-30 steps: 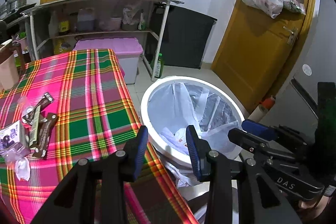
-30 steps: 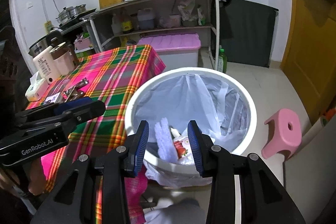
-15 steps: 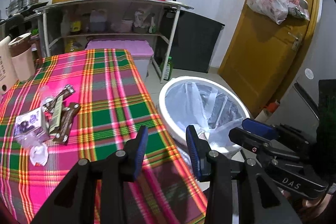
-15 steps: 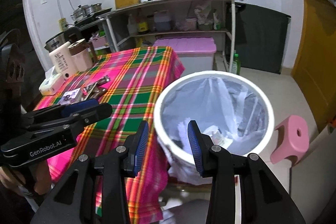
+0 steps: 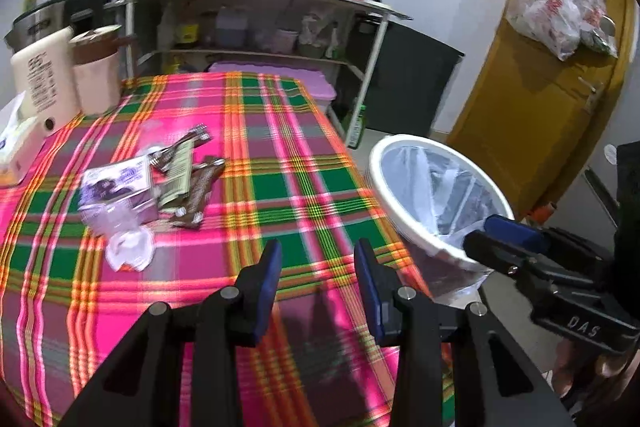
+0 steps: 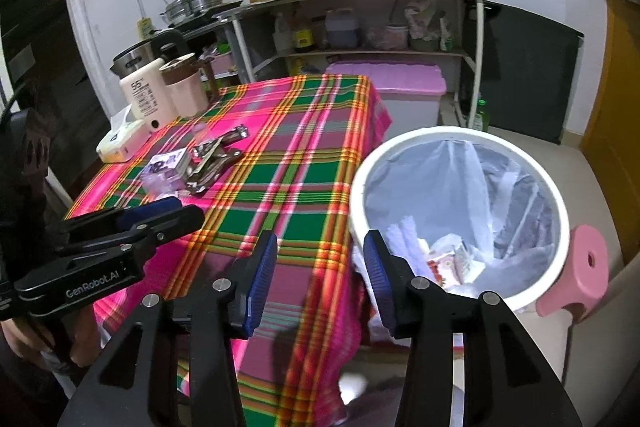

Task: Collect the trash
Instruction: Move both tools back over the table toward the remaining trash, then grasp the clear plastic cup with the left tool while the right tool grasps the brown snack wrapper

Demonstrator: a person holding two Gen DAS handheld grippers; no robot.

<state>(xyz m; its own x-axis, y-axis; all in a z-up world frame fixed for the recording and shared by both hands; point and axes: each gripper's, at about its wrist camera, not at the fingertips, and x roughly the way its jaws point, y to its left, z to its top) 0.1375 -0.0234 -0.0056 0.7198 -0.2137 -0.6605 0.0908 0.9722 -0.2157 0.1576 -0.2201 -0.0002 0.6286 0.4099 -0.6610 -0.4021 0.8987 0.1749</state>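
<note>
Trash lies in a cluster on the plaid tablecloth [image 5: 280,195]: a purple carton [image 5: 116,187], brown snack wrappers [image 5: 196,183] and a crumpled white plastic piece [image 5: 130,251]. My left gripper [image 5: 318,259] hovers over the cloth to the right of that cluster, open and empty. The white bin [image 6: 560,211] with its clear liner stands beside the table and holds discarded packets [image 6: 448,259]. My right gripper [image 6: 320,251] hangs over the table's corner by the bin rim; its jaws are opening with nothing between them. The cluster [image 6: 200,163] also shows in the right wrist view.
A cream appliance [image 5: 44,79], a pink cup [image 5: 96,71] and a tissue box [image 5: 16,143] stand at the table's far left. A pink stool [image 6: 576,267] sits right of the bin. Shelves [image 6: 360,19] and a purple-lidded box [image 6: 400,83] stand behind the table.
Both views have swung left, away from the bin and towards the table, so the trash cluster sits nearer the middle. The right jaws stand a little wider.
</note>
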